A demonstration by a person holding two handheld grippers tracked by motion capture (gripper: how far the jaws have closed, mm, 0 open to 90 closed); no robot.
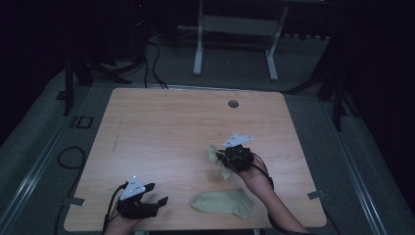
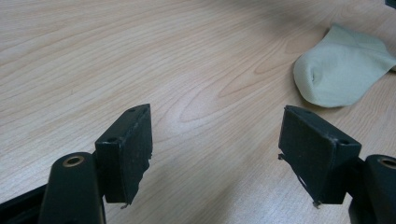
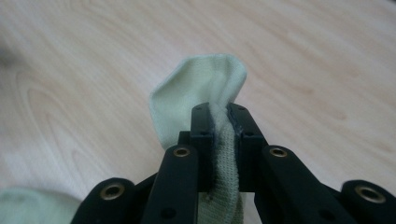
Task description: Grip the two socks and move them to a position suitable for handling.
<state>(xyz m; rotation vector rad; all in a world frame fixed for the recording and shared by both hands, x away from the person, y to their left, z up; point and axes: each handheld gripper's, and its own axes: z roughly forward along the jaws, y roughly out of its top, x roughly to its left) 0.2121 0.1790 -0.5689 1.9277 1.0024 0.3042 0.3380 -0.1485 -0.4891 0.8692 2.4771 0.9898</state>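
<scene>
Right tongs [image 3: 219, 116] clamp one pale green knitted sock [image 3: 201, 88] above the wooden worktop [image 1: 161, 127]; left tongs [image 2: 215, 154] gape empty, its mate [image 1: 222, 201] lying unpaired.

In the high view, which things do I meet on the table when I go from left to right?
Left gripper, open → flat pale green sock lying near the front edge → right gripper, shut on a second pale green sock.
</scene>
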